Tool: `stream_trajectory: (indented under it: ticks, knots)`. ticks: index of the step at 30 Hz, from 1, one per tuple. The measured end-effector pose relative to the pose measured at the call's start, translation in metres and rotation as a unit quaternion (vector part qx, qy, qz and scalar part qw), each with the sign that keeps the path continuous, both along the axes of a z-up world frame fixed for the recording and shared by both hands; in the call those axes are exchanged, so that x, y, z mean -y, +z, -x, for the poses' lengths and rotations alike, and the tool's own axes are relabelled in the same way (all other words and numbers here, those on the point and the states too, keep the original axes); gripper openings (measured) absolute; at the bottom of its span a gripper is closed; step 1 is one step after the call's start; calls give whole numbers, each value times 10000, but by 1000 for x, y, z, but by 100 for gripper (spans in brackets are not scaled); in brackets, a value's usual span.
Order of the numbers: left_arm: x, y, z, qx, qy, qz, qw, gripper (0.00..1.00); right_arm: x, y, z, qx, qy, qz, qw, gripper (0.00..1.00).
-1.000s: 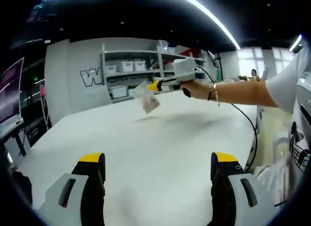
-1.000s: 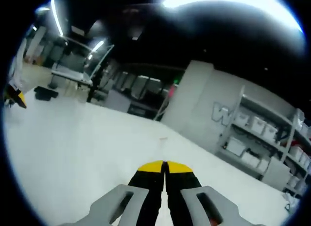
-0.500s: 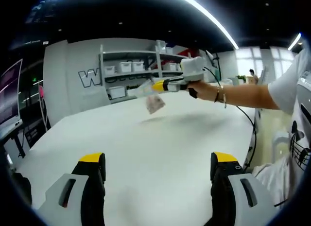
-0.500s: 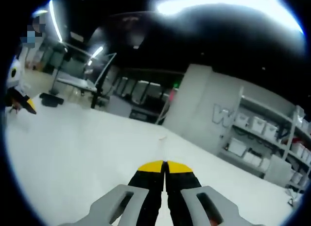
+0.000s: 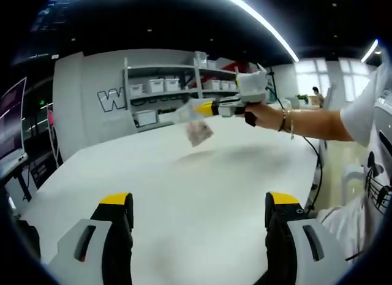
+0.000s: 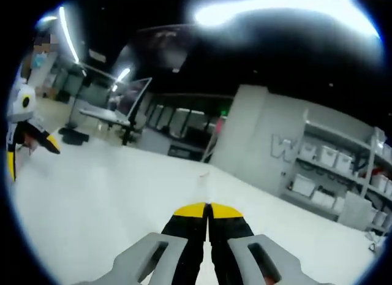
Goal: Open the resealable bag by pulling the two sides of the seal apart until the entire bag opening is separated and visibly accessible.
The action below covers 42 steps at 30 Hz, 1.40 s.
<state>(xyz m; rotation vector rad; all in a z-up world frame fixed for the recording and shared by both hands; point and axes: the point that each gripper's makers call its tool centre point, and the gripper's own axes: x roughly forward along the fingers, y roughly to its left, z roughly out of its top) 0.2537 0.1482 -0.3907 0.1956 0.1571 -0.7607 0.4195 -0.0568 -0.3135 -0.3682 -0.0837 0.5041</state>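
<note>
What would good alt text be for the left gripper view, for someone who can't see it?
The right gripper, held out in a person's hand above a white table, is shut on the top edge of a small clear resealable bag, which hangs in the air. The left gripper stands open in the foreground, its jaws wide apart, with storage shelves against the far wall.

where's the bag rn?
In the left gripper view, the bag hangs above the white table, held by the right tongs, in front of the shelving unit.
</note>
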Motion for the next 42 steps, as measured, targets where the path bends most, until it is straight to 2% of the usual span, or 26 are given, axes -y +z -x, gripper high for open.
stream_trajectory:
  ticks: [18,42]
  knots:
    - [6,-5,3,-57,-89,-31,9999,87,-2,-2,38,-6,196,-285,9994,0]
    - [12,-9,9,-141,-193,-69,9997,83,-7,2,107,23,531,-604,9968,0]
